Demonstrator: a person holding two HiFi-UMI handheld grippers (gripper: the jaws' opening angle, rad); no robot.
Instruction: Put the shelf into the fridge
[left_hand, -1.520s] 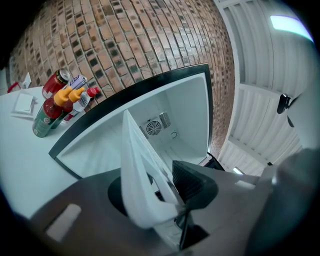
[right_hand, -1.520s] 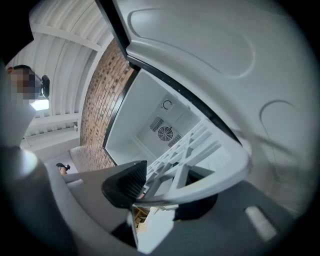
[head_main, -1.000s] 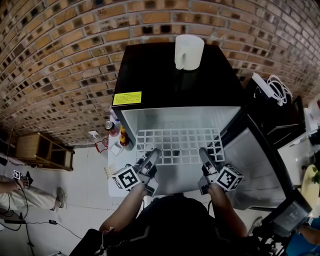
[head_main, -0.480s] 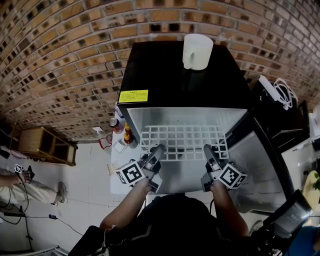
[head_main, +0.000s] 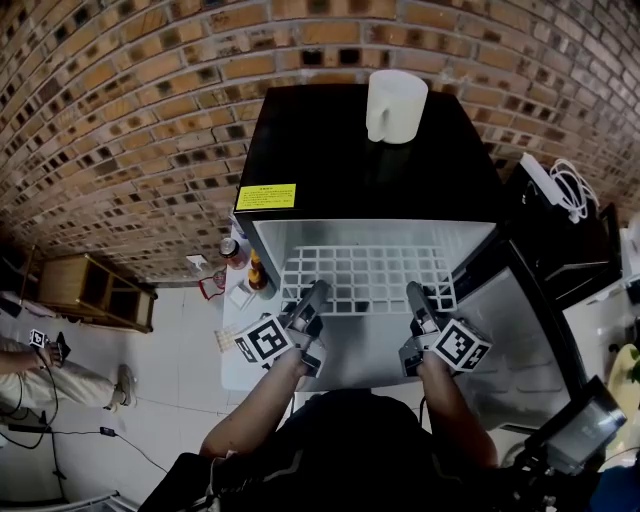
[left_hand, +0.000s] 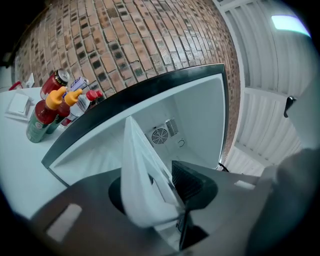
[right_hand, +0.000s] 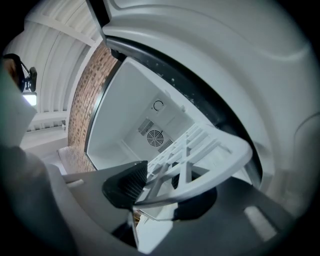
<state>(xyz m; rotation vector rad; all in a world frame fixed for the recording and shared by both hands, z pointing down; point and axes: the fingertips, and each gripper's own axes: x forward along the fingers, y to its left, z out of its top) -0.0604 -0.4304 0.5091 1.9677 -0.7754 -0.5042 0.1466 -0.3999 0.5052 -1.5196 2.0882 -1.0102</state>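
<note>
A white grid shelf (head_main: 365, 275) lies level in the mouth of the open black fridge (head_main: 365, 160), its far part inside the white cavity. My left gripper (head_main: 316, 298) is shut on the shelf's near left edge, and my right gripper (head_main: 414, 298) is shut on its near right edge. In the left gripper view the shelf (left_hand: 142, 190) runs edge-on between the jaws of the left gripper (left_hand: 162, 197) toward the fridge's back wall fan (left_hand: 160, 135). In the right gripper view the shelf's corner (right_hand: 200, 160) is pinched in the right gripper (right_hand: 160, 187).
A white jug (head_main: 395, 103) stands on the fridge top. The fridge door (head_main: 510, 330) hangs open at the right. Several bottles (head_main: 240, 262) stand on a small white table left of the fridge. A wooden stool (head_main: 85, 295) and a brick wall lie farther left.
Both grippers have moved forward a little, and the shelf has slid deeper into the fridge. The grips have not changed.
</note>
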